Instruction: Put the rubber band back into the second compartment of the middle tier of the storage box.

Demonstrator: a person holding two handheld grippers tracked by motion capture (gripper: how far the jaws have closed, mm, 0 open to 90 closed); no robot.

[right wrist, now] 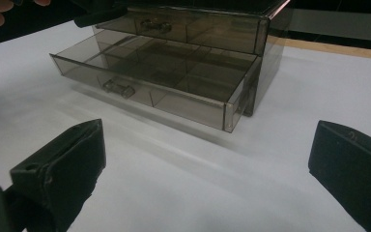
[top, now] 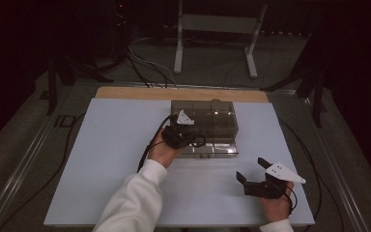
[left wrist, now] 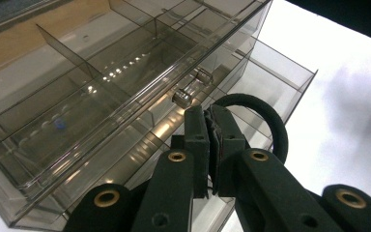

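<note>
A smoky clear plastic drawer box [top: 207, 113] stands at the far middle of the white sheet [top: 111, 159]. Its lower drawer [right wrist: 149, 72] is pulled out and looks empty; the upper drawer [right wrist: 198, 29] is in. My left gripper [top: 189, 131] is at the box's front left, shut with nothing between its pads. In the left gripper view, my left gripper [left wrist: 208, 113] has its tips just below the upper drawer's clear handle [left wrist: 182, 98], not touching it that I can tell. My right gripper [top: 252, 170] stands open near the front right, its jaws wide apart over bare sheet [right wrist: 207, 154].
The lower drawer's handle [right wrist: 118, 88] faces my right gripper. A wooden table edge [top: 183, 93] shows behind the box. Cables [top: 147, 67] and a white stand's legs [top: 178, 53] lie on the floor beyond. Dark stand legs [top: 53, 82] flank the table.
</note>
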